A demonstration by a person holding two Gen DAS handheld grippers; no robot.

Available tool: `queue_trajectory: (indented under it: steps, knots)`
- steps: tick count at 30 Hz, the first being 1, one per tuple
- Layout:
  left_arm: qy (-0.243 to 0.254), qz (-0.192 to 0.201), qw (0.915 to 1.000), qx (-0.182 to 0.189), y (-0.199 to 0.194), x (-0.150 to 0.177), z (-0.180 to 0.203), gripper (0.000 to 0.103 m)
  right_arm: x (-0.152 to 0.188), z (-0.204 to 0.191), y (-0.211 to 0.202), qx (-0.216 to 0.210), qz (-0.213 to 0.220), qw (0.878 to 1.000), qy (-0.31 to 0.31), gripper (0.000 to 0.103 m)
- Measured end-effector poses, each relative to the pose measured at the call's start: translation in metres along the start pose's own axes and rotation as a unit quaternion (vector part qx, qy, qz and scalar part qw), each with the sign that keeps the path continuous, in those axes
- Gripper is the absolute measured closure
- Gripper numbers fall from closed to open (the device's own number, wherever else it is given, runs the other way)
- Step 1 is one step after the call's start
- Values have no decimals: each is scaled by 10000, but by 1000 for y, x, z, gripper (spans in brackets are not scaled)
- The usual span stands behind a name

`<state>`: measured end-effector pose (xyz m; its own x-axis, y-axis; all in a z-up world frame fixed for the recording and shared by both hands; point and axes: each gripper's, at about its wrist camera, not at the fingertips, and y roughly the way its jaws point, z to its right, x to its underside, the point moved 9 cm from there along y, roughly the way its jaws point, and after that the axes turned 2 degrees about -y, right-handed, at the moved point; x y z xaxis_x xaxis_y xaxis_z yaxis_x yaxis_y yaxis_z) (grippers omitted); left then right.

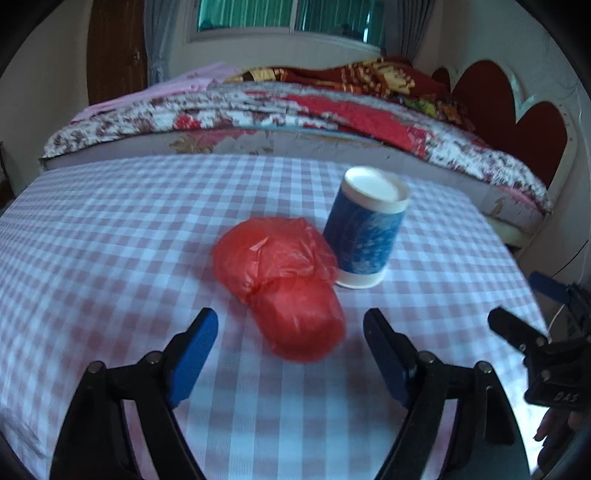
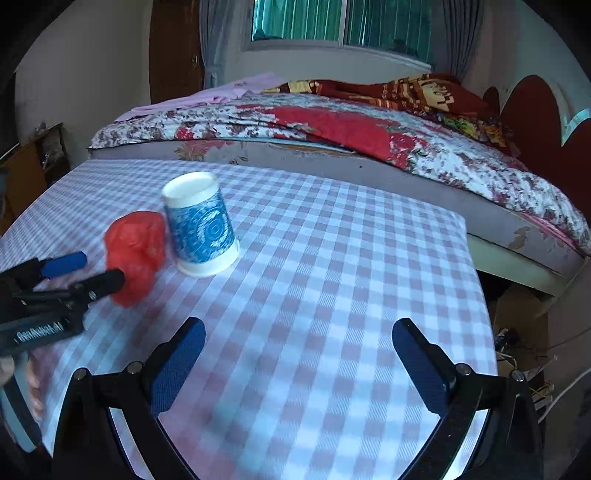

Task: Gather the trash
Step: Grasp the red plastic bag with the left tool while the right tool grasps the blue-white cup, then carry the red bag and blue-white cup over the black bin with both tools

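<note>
The left hand-held gripper (image 1: 291, 345) hangs low over the tabletop (image 1: 110, 229) with its blue-padded fingers spread wide, the near end of the red plastic bag (image 1: 284, 280) lying between them without either pad touching it. The right hand-held gripper (image 2: 298, 354) is likewise spread, holding nothing, over bare checked cloth to the right of the trash; in the left wrist view its fingers show at the far right edge. Beyond the tabletop stands a bed (image 1: 280, 110) under a floral quilt, with a red headboard (image 1: 517, 107) at the right and a window (image 1: 288, 18) on the far wall. The tabletop wears a pink and white checked cloth. The red plastic bag, crumpled and bulging, lies near its middle; what it holds cannot be made out. Just beside it to the right and a little farther off, touching or nearly so, stands a blue patterned paper cup (image 1: 365, 229), upside down with its white base uppermost and leaning slightly, so its inside is hidden.
</note>
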<state>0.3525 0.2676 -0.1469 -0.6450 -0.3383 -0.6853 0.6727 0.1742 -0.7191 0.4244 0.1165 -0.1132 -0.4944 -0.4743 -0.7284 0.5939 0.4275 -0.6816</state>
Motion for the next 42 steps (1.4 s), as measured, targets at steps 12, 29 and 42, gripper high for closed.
queue_trajectory:
  steps: [12,29,42]
  knots:
    - [-69,-306,9992,256,36,-20,-26,63,-26,-36,38,-420,-161,9990,-6,1]
    - [-156,-384,9991,-50,46,-28,-67,64,-74,-83,80,-555,-294,9980,103,2]
    - [186,-243,9995,-78,30,-29,-52,64,-70,-67,62,-538,-330,9979,153,45]
